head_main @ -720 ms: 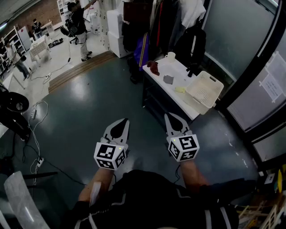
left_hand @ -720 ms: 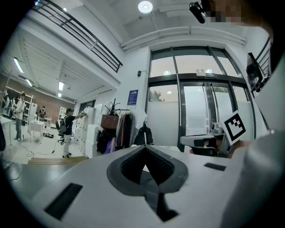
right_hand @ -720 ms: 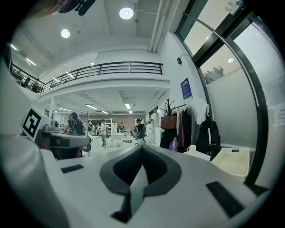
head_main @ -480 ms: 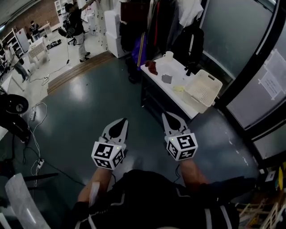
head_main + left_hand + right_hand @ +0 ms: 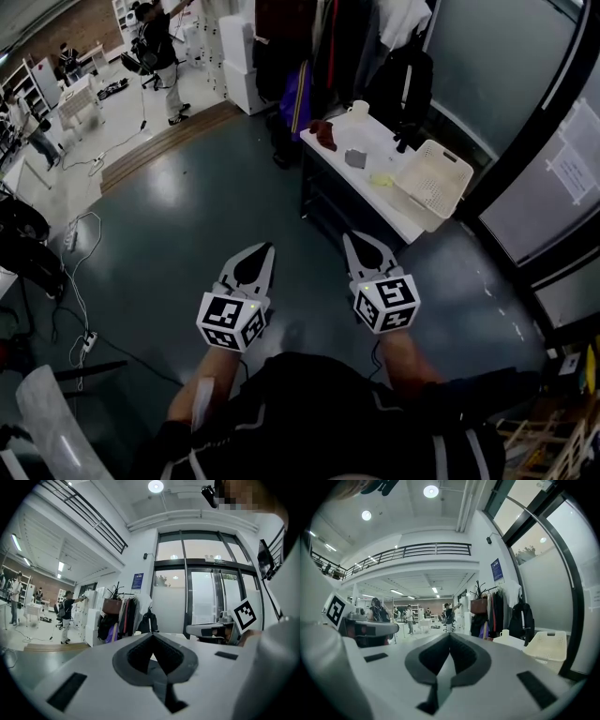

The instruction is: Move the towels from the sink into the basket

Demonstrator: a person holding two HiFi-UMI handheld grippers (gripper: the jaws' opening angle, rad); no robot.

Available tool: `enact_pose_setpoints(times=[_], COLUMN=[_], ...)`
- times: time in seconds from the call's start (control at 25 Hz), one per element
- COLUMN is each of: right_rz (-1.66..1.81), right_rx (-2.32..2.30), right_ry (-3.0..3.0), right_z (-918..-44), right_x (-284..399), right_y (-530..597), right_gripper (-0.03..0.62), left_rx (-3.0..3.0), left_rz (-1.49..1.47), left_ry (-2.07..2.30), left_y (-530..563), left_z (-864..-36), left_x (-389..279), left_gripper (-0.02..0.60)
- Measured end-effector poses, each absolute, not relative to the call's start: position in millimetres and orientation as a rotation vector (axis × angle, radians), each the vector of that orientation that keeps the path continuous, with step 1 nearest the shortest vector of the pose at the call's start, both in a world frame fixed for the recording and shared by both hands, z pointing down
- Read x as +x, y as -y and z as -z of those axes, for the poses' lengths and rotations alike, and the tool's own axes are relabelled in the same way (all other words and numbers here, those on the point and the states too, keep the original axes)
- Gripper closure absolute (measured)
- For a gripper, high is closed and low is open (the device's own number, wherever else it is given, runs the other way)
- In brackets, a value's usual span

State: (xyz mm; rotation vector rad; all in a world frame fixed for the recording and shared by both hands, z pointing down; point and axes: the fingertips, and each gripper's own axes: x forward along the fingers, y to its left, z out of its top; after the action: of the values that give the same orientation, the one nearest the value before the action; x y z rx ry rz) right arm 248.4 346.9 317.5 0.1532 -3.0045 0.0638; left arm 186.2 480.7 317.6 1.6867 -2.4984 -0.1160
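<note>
Three small towels lie on a white counter (image 5: 405, 223) some way ahead: a dark red one (image 5: 322, 134), a grey one (image 5: 354, 158) and a pale yellow one (image 5: 380, 179). A white perforated basket (image 5: 431, 183) stands on the counter's right end and also shows in the right gripper view (image 5: 547, 645). My left gripper (image 5: 262, 248) and right gripper (image 5: 354, 239) are held side by side over the floor, well short of the counter. Both are shut with nothing between the jaws, as the left gripper view (image 5: 151, 634) and right gripper view (image 5: 450, 634) show.
A white jug (image 5: 357, 111) stands at the counter's far end. Coats and bags (image 5: 319, 56) hang on a rack behind it. Glass walls with dark frames (image 5: 525, 159) run along the right. Cables (image 5: 80, 281) trail on the grey floor at left, and people stand far off at upper left.
Only the head view sways slightly. Both grippers stay shut and keep their place in front of me.
</note>
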Motion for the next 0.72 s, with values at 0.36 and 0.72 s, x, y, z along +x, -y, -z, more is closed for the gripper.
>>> enact_pose_setpoints(times=[0.36, 0.72], right_rz=[-0.051, -0.053], right_rx=[0.202, 0.274], right_ry=[3.002, 2.999], right_z=[-318.8, -326.1], right_x=[226.4, 201.0], right_y=[-364.7, -382.0], right_gripper=[0.591, 0.591], left_rx=[1.701, 1.748], left_rz=[0.225, 0.143], left_ry=[2.470, 2.444], left_y=[-501.4, -518.5], left_z=[-320.0, -335.1], left_x=[159.5, 130.4], left_gripper=[0.578, 0.578])
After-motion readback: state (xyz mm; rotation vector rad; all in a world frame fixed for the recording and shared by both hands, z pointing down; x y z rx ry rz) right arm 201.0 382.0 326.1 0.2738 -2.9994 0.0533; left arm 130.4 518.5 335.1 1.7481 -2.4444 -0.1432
